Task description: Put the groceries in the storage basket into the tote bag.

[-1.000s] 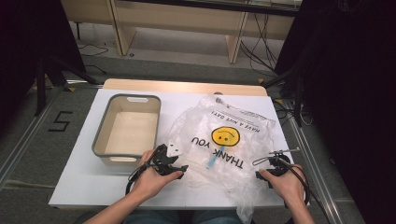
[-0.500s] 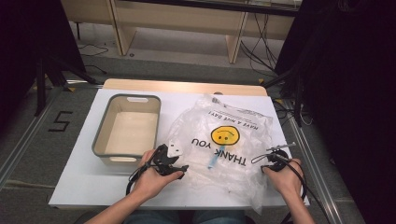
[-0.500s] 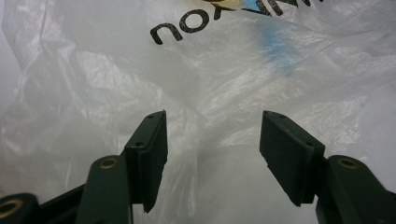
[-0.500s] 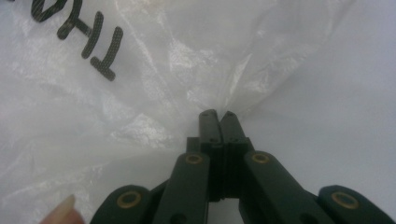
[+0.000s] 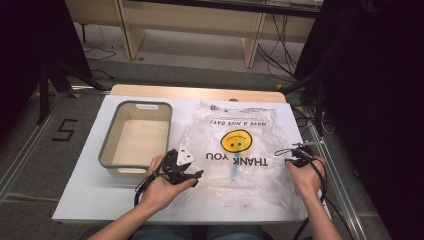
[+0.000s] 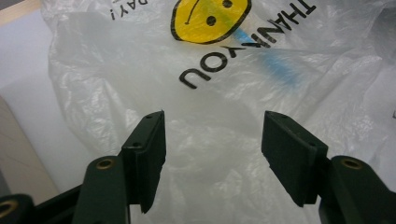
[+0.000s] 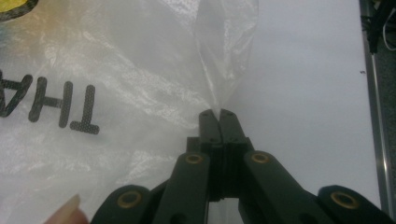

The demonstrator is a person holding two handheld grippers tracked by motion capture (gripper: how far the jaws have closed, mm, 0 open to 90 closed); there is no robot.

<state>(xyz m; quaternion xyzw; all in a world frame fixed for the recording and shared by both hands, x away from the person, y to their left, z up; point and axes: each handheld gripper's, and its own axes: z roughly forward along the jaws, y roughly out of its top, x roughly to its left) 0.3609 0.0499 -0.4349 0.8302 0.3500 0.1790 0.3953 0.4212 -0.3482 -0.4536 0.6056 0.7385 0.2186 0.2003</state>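
While our right hand-held gripper (image 7: 217,113) pinches the plastic bag (image 5: 235,150) at its edge, our left hand-held gripper (image 6: 212,135) hovers open; opening the bag remains.

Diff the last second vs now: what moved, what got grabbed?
The right claw slid slightly inward along the plastic bag's right edge, and its jaws have just been closing: they now pinch a fold of the film. The left claw stayed open over the bag's left side, gripping nothing. The bag and the grey bin lie as before.
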